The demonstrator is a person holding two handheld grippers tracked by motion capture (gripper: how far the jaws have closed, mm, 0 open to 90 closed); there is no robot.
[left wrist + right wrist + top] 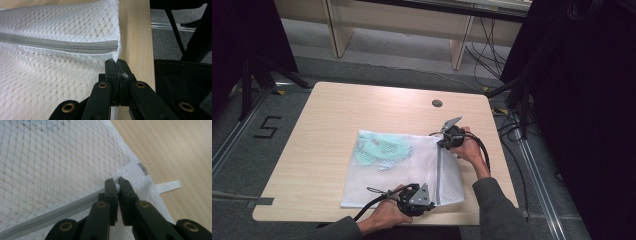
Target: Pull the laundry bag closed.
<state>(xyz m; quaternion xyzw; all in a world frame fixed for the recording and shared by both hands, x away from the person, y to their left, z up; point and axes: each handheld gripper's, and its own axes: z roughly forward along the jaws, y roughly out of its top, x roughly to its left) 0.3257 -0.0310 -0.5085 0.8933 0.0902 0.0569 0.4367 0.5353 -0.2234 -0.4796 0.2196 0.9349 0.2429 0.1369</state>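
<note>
One white mesh bag (402,170) lies flat on the desk (332,115), toward its near right part, and we work on it with both tongs. A grey zip (439,175) runs along the bag near its right edge. Inside the bag, at its far left, we see pale green cloth (379,149) through the mesh.

The left tongs (428,204) sit at the near end of the zip, at the desk's near edge. In the left gripper view they (117,65) are pressed together on the bag's corner (117,53), just where the zip (62,45) ends. The right tongs (443,142) sit at the far end of the zip. In the right gripper view they (116,185) stand narrow, pinching a small white bit at the zip's end (117,187); whether that is the pull we cannot tell.

The right gripper view also shows a white ribbon loop (168,186) sticking out from the bag's edge onto the bare wood, which the high view is too coarse to give. The high view alone gives us the green cloth as a whole, a dark round cap (437,103) set in the desk's far side, and a "5" (267,127) marked on the floor to the left.
</note>
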